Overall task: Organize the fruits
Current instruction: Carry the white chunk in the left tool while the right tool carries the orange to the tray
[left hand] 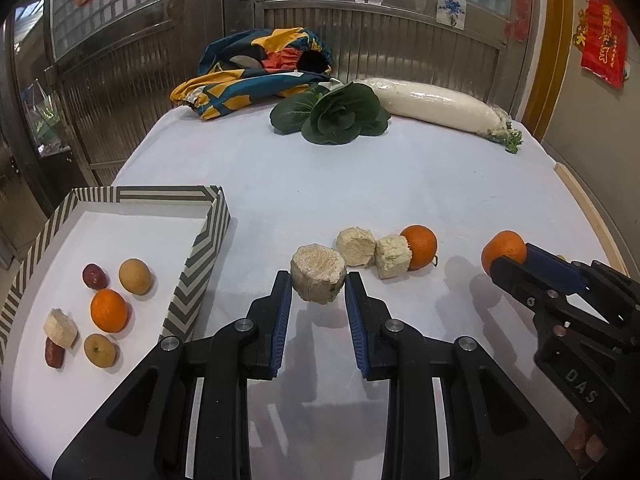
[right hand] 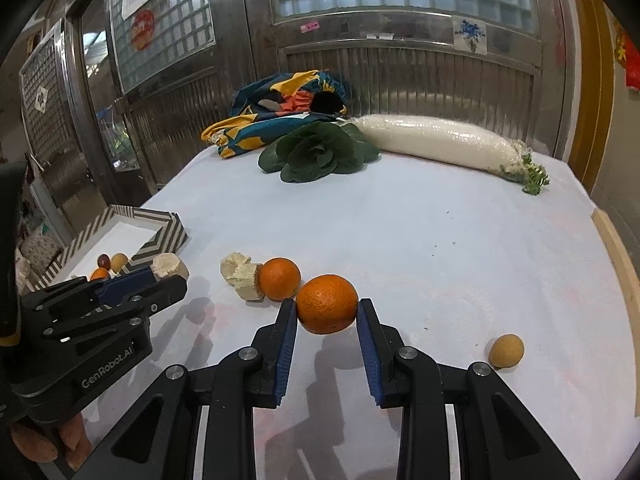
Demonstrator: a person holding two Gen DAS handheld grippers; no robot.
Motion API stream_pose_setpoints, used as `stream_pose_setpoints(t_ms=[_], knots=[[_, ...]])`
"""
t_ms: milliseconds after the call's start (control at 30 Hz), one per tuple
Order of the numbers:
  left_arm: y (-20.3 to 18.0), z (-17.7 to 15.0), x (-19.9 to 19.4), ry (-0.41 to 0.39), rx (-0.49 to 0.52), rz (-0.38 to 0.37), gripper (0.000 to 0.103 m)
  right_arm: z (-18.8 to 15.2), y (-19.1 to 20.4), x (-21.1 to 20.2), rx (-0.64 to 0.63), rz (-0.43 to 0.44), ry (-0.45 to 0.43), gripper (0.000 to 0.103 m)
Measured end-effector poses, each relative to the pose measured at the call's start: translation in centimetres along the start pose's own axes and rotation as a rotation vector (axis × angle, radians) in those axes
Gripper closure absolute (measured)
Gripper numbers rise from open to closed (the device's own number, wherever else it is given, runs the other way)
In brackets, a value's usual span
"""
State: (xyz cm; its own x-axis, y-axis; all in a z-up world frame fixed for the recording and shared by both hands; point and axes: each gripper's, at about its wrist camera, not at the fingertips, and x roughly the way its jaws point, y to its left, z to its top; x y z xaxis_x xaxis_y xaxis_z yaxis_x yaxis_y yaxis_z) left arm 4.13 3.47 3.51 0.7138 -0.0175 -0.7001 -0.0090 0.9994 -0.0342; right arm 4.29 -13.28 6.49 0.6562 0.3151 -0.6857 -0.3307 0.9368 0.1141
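My left gripper [left hand: 318, 286] is shut on a pale beige chunk [left hand: 318, 278] and holds it above the white table, right of the striped box [left hand: 200, 248]. The box holds an orange [left hand: 109, 310], two tan round fruits, two dark red fruits and a beige chunk. My right gripper [right hand: 327, 312] is shut on an orange [right hand: 327, 303], lifted off the table. A second orange [right hand: 279, 279] and two beige chunks [right hand: 240, 274] lie on the table between the grippers. A tan round fruit [right hand: 506, 351] lies to the right of the right gripper.
At the back of the table lie a long white radish [left hand: 432, 104], a dark green leafy vegetable [left hand: 336, 114] and a colourful cloth bag [left hand: 256, 68]. A metal wall stands behind the table. A wooden table edge [right hand: 616, 248] shows on the right.
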Motion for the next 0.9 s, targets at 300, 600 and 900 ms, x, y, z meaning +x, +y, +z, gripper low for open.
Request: stream_pose_setpoints(t_ms=[300, 600, 900], knots=[[-0.1, -0.1, -0.5, -0.019, 0.000, -0.005, 0.076, -0.2, 0.7, -0.3, 0.028, -0.015, -0.007, 0.073], [-0.2, -0.1, -1.4, -0.048, 0.005, 0.000, 0.076, -0.7, 1.5, -0.9, 0.050, -0.030, -0.021, 0.073], [0.5, -0.3, -3.6, -0.075, -0.004, 0.026, 0.076, -0.7, 2.7, -1.4, 0.021, -0.040, -0.026, 0.073]])
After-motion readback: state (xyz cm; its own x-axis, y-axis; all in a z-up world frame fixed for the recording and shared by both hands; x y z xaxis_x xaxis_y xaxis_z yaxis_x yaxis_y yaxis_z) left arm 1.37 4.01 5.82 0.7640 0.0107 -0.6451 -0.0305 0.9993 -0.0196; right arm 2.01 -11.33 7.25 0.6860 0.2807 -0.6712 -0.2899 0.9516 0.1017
